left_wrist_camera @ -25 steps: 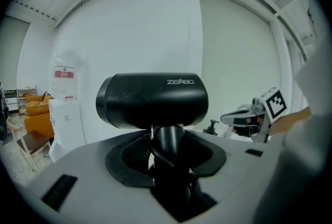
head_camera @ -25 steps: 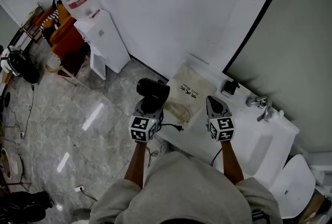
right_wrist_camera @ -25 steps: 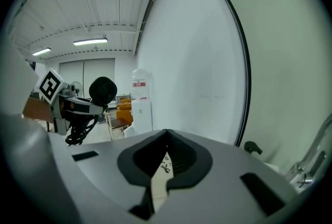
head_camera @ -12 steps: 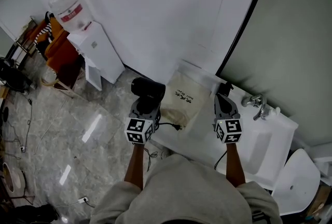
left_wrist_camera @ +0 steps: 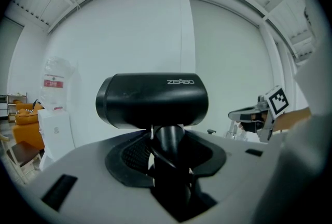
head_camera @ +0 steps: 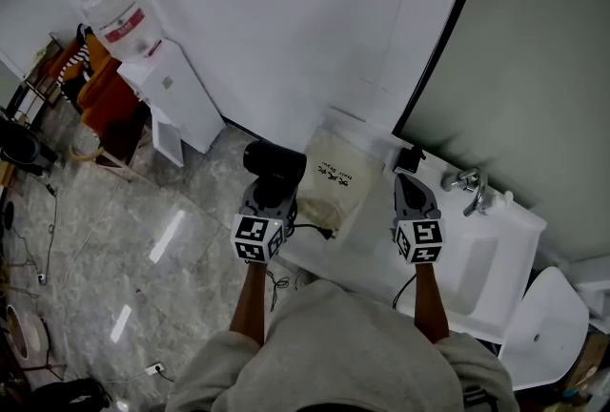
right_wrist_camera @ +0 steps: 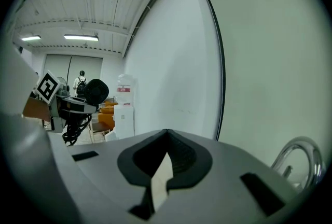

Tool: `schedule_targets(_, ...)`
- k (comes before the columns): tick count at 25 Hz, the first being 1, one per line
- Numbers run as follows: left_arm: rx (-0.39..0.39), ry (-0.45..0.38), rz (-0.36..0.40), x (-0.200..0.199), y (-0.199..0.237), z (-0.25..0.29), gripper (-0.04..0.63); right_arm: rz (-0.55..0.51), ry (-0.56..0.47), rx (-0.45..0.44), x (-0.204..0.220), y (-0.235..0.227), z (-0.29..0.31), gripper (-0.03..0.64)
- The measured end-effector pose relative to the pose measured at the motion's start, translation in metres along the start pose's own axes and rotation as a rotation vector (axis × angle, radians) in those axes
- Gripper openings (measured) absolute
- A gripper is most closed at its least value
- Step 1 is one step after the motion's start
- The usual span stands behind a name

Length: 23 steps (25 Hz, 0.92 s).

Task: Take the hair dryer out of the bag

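1. Already the hair dryer [head_camera: 274, 162] stood clear of the bag [head_camera: 334, 179] — its handle pinched in the left gripper [head_camera: 271, 191].
2. The right gripper [head_camera: 412, 193] was pressed together, empty.
3. The hold needed steadiness — the trailing cord [head_camera: 313, 231] could snag.

We are holding the hair dryer [head_camera: 275, 162] in the left gripper [head_camera: 273, 185], just left of the bag [head_camera: 332, 179], which is lying on the counter [head_camera: 367, 253]. The right gripper [head_camera: 406, 177] is hovering between the bag and the faucet [head_camera: 467, 183].
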<state>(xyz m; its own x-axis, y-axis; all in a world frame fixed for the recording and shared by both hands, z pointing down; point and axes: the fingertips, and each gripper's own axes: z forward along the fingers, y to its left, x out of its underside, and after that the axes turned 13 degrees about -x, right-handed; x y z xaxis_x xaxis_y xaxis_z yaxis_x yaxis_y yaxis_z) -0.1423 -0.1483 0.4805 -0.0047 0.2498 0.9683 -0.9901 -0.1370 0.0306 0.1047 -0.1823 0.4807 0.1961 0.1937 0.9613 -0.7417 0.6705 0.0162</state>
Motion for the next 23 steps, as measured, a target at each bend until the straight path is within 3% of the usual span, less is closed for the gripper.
schedule_targets(23,0.023,-0.007,-0.001,0.007,-0.016,0.010,0.174,-0.036,0.047,-0.040,0.015,0.010,0.014,-0.002)
